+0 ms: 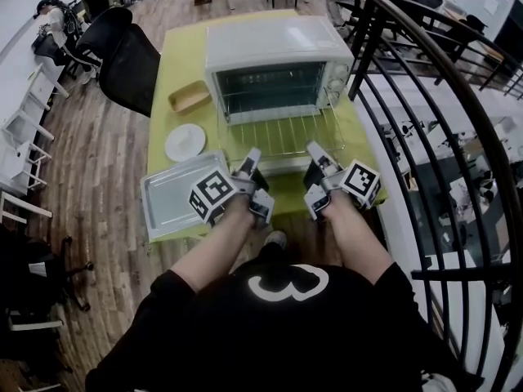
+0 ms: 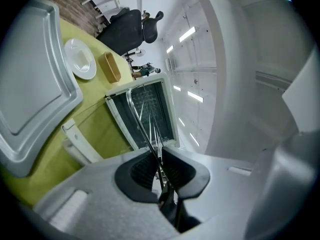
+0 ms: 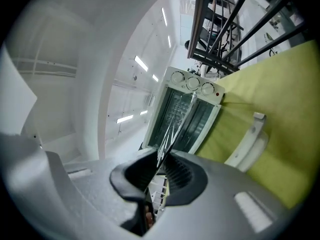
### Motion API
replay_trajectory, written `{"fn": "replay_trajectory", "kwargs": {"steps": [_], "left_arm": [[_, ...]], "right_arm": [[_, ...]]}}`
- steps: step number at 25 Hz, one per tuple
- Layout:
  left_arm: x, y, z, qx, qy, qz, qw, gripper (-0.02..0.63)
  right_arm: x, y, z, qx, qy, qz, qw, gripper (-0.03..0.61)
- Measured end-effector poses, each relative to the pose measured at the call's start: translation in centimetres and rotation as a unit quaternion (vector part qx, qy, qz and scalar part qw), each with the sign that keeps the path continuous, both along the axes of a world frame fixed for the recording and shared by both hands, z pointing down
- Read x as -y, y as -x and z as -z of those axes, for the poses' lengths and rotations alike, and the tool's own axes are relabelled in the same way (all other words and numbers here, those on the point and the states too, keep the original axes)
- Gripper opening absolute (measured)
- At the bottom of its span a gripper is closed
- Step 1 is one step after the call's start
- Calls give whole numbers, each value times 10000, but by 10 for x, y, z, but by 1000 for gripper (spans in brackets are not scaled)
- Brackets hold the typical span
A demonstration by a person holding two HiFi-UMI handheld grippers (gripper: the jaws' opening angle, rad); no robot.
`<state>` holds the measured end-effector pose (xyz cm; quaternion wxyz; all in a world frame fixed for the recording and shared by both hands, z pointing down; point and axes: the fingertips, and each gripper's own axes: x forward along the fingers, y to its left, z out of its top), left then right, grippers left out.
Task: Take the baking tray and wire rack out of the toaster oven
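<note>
In the head view the tray [image 1: 167,194] is laid out on the table [image 1: 176,64], and the rack [image 1: 282,135] is only half drawn from the oven [image 1: 274,55]. In the left gripper view the left gripper [image 2: 161,166] is clamped on its front wire, and in the right gripper view the right gripper [image 3: 159,174] likewise.

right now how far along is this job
Done: the tray lies on the table. In hand: the left gripper and right gripper are shut on the rack, partly out of the oven. Left: pull it clear, set it down.
</note>
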<state>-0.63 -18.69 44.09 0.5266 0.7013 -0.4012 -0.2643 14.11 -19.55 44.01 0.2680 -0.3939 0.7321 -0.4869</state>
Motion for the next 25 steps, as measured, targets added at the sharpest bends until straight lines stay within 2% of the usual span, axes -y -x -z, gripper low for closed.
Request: {"fn": "replay_trajectory", "kwargs": {"steps": [12,20,25], "left_arm": [[-85,30,12,99,-88,360,9993,35],[-113,60,6,156,132,586,9981,35],[-119,91,0,108,251,722,9970,35]], "right_arm": [[-75,30,8,115,-45,382,9992,39],[-93,62,1,120,140,714,9973,40],[-93,93,-7,28,250,876,9958,43]]}}
